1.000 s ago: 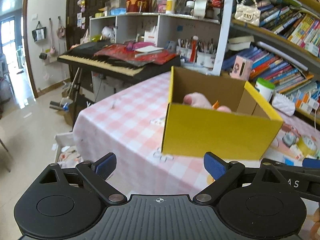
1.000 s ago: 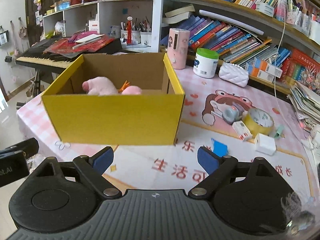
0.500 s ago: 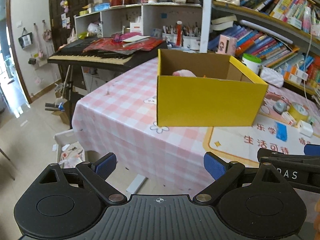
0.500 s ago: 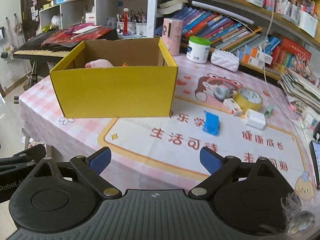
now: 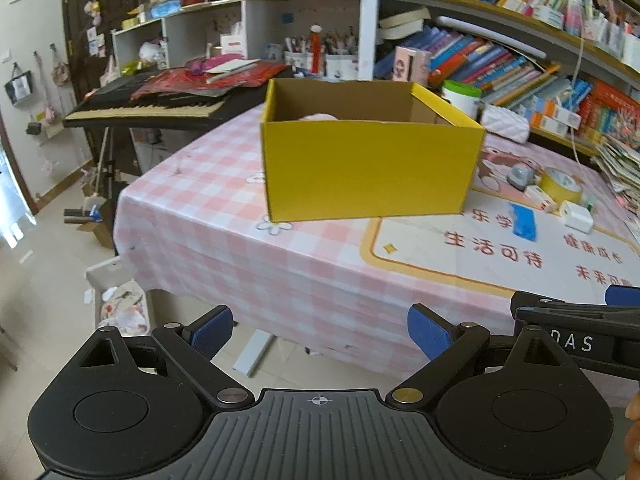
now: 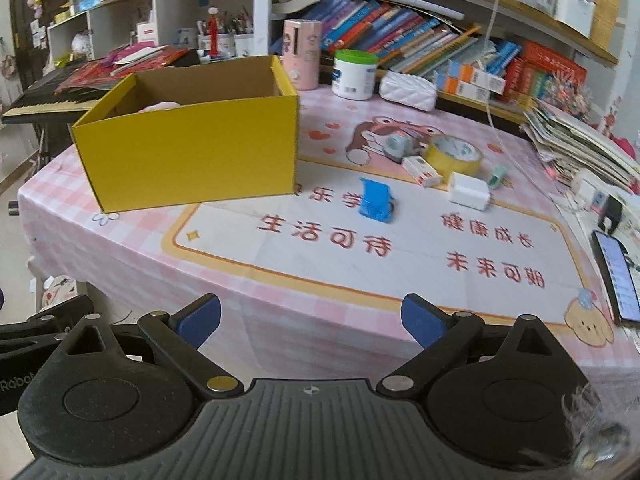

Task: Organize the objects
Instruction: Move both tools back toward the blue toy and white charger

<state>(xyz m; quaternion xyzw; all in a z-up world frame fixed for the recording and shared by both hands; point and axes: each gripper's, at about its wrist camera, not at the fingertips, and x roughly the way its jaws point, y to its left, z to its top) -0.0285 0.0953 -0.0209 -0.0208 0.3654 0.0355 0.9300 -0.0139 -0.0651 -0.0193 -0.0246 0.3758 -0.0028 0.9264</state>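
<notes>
yellow cardboard box (image 6: 192, 148) at eleven o'clock, blue packet (image 6: 376, 200) at twelve; my left gripper (image 5: 320, 330) and right gripper (image 6: 312, 318) both spread, empty.

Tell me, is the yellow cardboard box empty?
No. The open-topped yellow cardboard box holds something pink that peeks just above its front wall.

Each gripper, left (image 5: 319, 328) and right (image 6: 311, 317), is matte black plastic with a ribbed centre plate bearing a small white crosshair, two round discs flanking it, silver pivot screws on angled link arms, and textured blue pads (image 5: 211, 329) lining its fingertips.
</notes>
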